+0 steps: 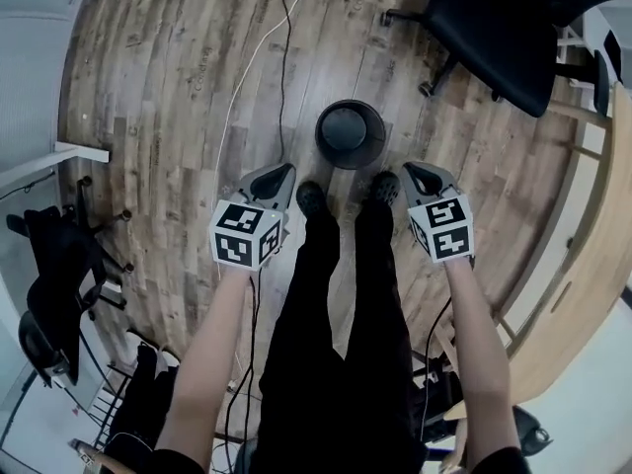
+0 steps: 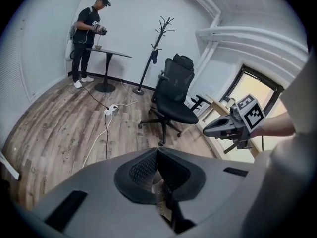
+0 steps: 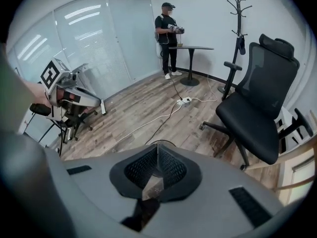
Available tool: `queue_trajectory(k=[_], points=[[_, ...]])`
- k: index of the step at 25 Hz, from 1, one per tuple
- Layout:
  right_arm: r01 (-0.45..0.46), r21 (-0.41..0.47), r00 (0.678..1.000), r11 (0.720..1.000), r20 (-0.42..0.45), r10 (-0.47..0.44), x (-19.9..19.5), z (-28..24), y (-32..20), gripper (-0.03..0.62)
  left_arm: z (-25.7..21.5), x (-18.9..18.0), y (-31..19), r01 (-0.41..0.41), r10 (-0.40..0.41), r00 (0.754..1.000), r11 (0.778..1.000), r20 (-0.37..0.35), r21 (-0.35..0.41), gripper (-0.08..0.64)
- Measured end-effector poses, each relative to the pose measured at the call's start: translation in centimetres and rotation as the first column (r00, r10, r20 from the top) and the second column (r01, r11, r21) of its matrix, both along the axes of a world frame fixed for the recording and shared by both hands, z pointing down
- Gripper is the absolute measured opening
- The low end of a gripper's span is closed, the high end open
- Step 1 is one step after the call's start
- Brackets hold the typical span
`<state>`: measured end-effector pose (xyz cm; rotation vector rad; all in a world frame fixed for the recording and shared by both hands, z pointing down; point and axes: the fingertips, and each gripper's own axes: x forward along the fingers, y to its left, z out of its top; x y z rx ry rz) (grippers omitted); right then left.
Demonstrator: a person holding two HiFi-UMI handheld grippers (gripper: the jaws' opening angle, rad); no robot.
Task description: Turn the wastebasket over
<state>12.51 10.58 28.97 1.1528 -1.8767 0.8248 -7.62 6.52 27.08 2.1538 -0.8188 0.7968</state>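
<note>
The wastebasket (image 1: 350, 133) is round and black, seen from above on the wooden floor just ahead of the person's shoes. I cannot tell which end faces up. My left gripper (image 1: 281, 173) hangs to its lower left, my right gripper (image 1: 413, 174) to its lower right; both are apart from it. Each has its jaws shut with nothing between them, as the left gripper (image 2: 157, 150) and right gripper (image 3: 157, 145) show in their own views. A thin dark arc of the wastebasket (image 3: 161, 142) peeks over the right jaws.
A black office chair (image 1: 494, 28) stands beyond the basket to the right. A white cable (image 1: 252, 67) runs along the floor on the left. Another dark chair (image 1: 49, 265) is at far left, a wooden desk (image 1: 583, 265) at right. A person (image 2: 89, 29) stands far back.
</note>
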Motion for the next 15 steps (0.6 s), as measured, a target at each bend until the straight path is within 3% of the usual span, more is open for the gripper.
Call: queue_trajectory(k=[15], points=[[0.180,-0.107,0.984,0.978,0.026,-0.179,1.6,15.5,-0.8,0.034,13.4,1.5,1.1,0.116,-0.107,0.988,0.990,0.109,-0.082,0.017]])
